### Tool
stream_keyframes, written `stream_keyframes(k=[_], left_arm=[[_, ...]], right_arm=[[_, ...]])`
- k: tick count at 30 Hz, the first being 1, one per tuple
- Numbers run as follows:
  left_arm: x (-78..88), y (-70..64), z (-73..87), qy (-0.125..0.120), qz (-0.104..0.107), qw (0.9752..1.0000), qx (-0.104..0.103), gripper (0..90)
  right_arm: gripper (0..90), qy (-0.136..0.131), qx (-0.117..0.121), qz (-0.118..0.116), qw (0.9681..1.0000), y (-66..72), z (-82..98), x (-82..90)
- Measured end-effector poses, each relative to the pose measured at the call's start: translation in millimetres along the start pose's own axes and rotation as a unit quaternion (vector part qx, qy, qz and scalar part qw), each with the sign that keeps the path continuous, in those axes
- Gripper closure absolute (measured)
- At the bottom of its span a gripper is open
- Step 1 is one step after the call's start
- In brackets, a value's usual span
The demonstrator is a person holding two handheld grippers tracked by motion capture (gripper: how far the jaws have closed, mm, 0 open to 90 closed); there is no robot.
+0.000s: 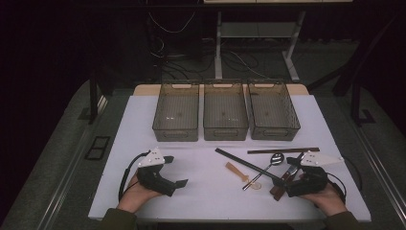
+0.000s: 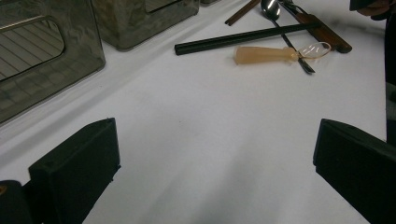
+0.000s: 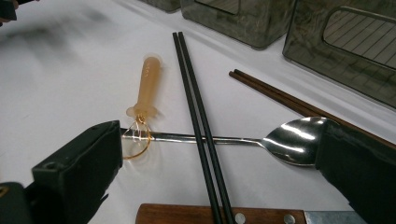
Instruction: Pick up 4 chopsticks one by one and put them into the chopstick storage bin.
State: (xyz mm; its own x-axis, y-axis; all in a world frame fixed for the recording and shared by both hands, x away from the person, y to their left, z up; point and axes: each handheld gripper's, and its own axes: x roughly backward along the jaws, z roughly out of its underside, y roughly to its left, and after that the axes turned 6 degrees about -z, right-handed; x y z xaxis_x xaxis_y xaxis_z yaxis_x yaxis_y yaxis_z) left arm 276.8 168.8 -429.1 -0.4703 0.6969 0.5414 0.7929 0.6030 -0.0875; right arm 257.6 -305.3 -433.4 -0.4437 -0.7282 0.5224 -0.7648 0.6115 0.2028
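Cutlery lies in a loose pile at the front right of the white table (image 1: pixel 201 143): a pair of black chopsticks (image 1: pixel 244 164), a pair of brown chopsticks (image 1: pixel 282 150), a metal spoon (image 1: pixel 276 158), a small amber whisk (image 1: pixel 235 170) and a wooden-handled knife (image 1: pixel 280 184). My right gripper (image 1: pixel 286 172) rests on the table at this pile, open. In the right gripper view its jaws (image 3: pixel 219 135) stand on either side of the spoon (image 3: pixel 292 135) and the black chopsticks (image 3: pixel 194 98), which cross it. My left gripper (image 1: pixel 175 170) lies at the front left, open, with bare table between its jaws (image 2: pixel 215 135).
Three see-through grey bins (image 1: pixel 176 112) (image 1: pixel 225 112) (image 1: pixel 273 112) stand in a row at the back of the table. A hand holds each gripper at the near edge. Beyond the table are a dark floor, cables and a stand's legs.
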Motion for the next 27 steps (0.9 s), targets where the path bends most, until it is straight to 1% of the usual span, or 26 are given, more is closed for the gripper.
stream_keyframes(k=[5, 6, 8, 11, 12, 13, 14, 16, 18, 19, 22, 23, 24, 26, 27], left_arm=[[-1.4, 1.6, 0.2, 0.003, 0.003, 1.0000, 0.002, 0.1], [-1.7, 2.0, 0.1, 0.002, 0.004, 1.0000, 0.003, 0.1], [-2.1, 2.4, -0.5, 0.002, 0.005, 1.0000, 0.006, 0.2], [-2.2, 1.6, -0.6, 0.002, 0.004, 1.0000, 0.005, 0.3], [-1.9, 1.4, -0.5, 0.002, 0.004, 1.0000, 0.003, 0.3], [-1.7, 1.3, -0.5, 0.001, 0.004, 1.0000, 0.003, 0.3], [-1.4, 1.4, -0.4, -0.001, 0.006, 1.0000, 0.004, 1.4], [-0.6, 1.6, -0.2, -0.002, 0.005, 1.0000, 0.003, 1.7], [0.5, 1.9, 0.1, -0.002, 0.006, 1.0000, 0.005, 2.3], [0.6, 2.0, 0.2, -0.004, 0.006, 1.0000, 0.005, 2.6], [0.4, 1.6, -0.3, -0.005, 0.006, 1.0000, 0.005, 2.8], [0.2, 1.4, -0.3, -0.004, 0.005, 1.0000, 0.005, 2.8], [0.1, 1.2, -0.3, -0.005, 0.005, 1.0000, 0.004, 3.1], [0.0, 1.4, -0.3, -0.003, 0.005, 1.0000, 0.002, 3.3], [-0.2, 1.4, -0.2, -0.003, 0.006, 1.0000, 0.001, 3.3]], right_arm=[[1.0, 0.007, -0.003, -0.002, 1.0000, -2.6, -1.2, 1.3], [4.3, 0.014, -0.003, 0.002, 0.9999, -4.5, -2.1, 2.8], [4.7, 0.013, -0.004, 0.002, 0.9999, -6.6, -3.0, 4.8], [7.1, 0.014, -0.008, 0.004, 0.9999, -8.4, -5.0, 6.8], [10.4, 0.012, -0.011, 0.005, 0.9999, -9.3, -7.5, 8.3], [10.4, 0.012, -0.011, 0.005, 0.9999, -9.3, -7.5, 8.3], [14.9, 0.011, -0.009, 0.000, 0.9999, -9.9, -9.8, 9.8], [15.4, 0.013, -0.013, 0.000, 0.9998, -10.0, -11.5, 9.6], [18.3, 0.015, -0.015, 0.002, 0.9998, -11.3, -16.7, 8.3], [21.2, 0.018, -0.014, 0.001, 0.9997, -12.0, -17.7, 7.9], [25.8, 0.025, -0.011, 0.002, 0.9996, -16.1, -23.0, 4.8], [25.8, 0.025, -0.011, 0.002, 0.9996, -16.1, -23.0, 4.8], [28.9, 0.032, -0.007, 0.000, 0.9995, -19.4, -28.0, 2.0], [30.5, 0.038, -0.005, -0.002, 0.9993, -22.6, -33.6, -1.9], [30.5, 0.038, -0.005, -0.002, 0.9993, -22.6, -33.6, -1.9]])
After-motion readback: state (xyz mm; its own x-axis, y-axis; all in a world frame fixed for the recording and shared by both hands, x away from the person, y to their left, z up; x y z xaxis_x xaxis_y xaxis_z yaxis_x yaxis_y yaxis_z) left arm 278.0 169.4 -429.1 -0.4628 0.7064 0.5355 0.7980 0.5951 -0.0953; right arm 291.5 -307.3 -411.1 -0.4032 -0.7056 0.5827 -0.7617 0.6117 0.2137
